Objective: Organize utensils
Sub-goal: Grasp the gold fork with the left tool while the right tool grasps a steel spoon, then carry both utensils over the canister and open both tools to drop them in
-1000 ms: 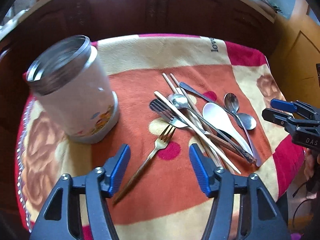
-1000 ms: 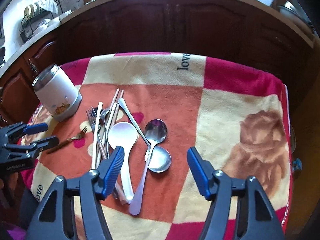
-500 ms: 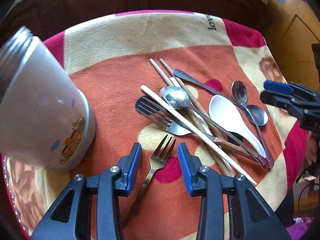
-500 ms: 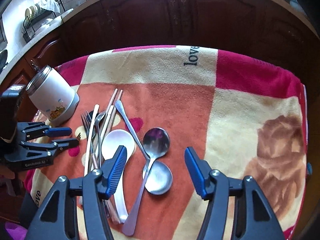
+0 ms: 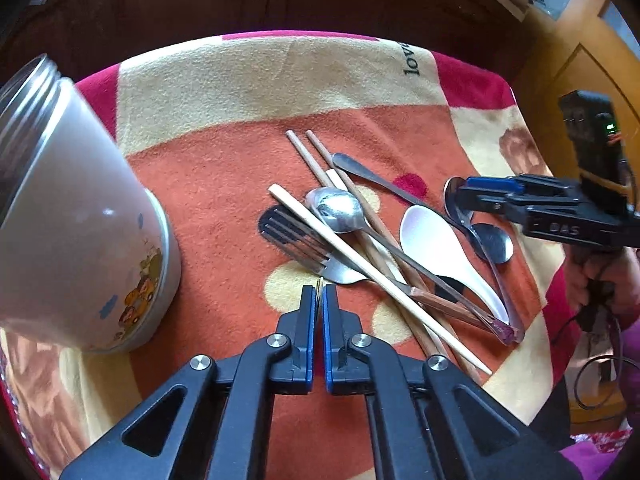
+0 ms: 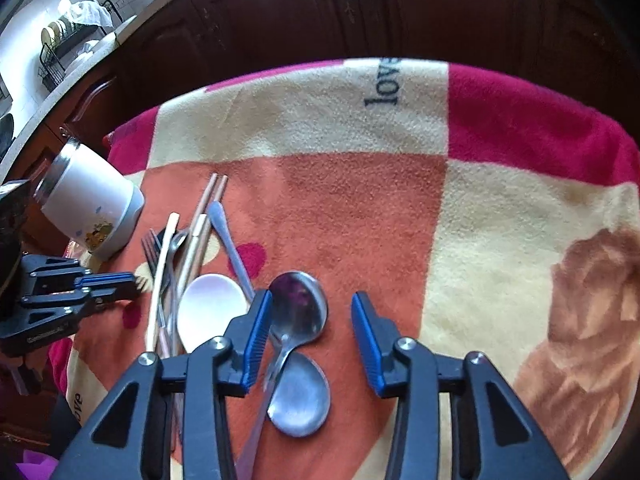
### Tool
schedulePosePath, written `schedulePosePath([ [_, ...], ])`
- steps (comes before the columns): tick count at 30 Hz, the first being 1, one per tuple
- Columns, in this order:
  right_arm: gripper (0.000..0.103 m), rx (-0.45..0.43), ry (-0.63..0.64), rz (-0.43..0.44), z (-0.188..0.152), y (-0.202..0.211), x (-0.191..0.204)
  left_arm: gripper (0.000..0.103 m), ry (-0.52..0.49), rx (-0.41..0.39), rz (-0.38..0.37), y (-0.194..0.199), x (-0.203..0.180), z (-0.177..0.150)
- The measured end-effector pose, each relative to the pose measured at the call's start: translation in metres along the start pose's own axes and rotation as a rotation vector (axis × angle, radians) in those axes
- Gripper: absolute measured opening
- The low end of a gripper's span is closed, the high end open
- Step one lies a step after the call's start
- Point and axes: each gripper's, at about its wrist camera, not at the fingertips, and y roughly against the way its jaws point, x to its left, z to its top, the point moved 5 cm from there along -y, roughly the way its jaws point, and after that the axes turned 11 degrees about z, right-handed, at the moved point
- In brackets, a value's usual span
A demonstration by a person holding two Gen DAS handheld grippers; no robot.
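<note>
The left tongs (image 5: 319,300) are squeezed together on the thin gold fork (image 5: 319,285), down low on the blanket (image 5: 248,92) that covers the table. Only a sliver of the fork peeks out between the blue pads, so the hold is tiny. If the fork lifts crooked, it could slip out and drop, because so little of it is pinched. Its prongs also sit right beside the pile of forks (image 5: 296,240) and chopsticks (image 5: 360,264), so it might snag them and drag them along.

The right tongs (image 6: 311,322) are closing over a metal spoon (image 6: 298,312), and the pads do not press on it yet. A second spoon (image 6: 300,396) lies touching under that one, and a white spoon (image 6: 208,308) sits just beside the left pad. The tongs could bump those, or scoop up two spoons at once (shiny spoons slide easily).

Farther off, the white cup (image 5: 76,216) stands at the left edge of the blanket, where the things likely go.

The left view shows the fork sliver in the pads; the right view shows the closed left tongs from the side. The right view shows a dish rack (image 6: 68,52) far back, which the left view does not.
</note>
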Motion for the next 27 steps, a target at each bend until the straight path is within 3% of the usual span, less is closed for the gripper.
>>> schedulePosePath([
  [2, 0.040, -0.011, 0.024, 0.019, 0.002, -0.002, 0.001, 0.028, 0.035, 0.004, -0.024, 0.004, 0.005, -0.002],
  [3, 0.031, -0.010, 0.036, 0.037, 0.003, -0.002, 0.002, 0.028, 0.052, 0.005, -0.037, 0.006, 0.007, -0.002],
  [4, 0.009, -0.007, 0.040, 0.038, 0.003, -0.003, 0.002, 0.028, 0.071, 0.004, -0.047, 0.009, 0.009, -0.001],
  [8, 0.004, -0.037, 0.062, 0.028, 0.002, 0.009, 0.006, 0.027, 0.159, -0.010, -0.105, 0.021, 0.014, -0.001],
  [17, 0.003, -0.109, 0.132, -0.056, -0.001, 0.060, 0.021, 0.027, 0.262, -0.085, -0.190, 0.065, 0.012, 0.009],
  [23, 0.003, -0.189, 0.206, -0.112, 0.010, 0.106, 0.043, 0.027, 0.292, -0.148, -0.218, 0.101, 0.014, 0.021],
  [27, 0.003, -0.245, 0.223, -0.088, 0.026, 0.125, 0.065, 0.027, 0.296, -0.203, -0.211, 0.126, 0.023, 0.035],
])
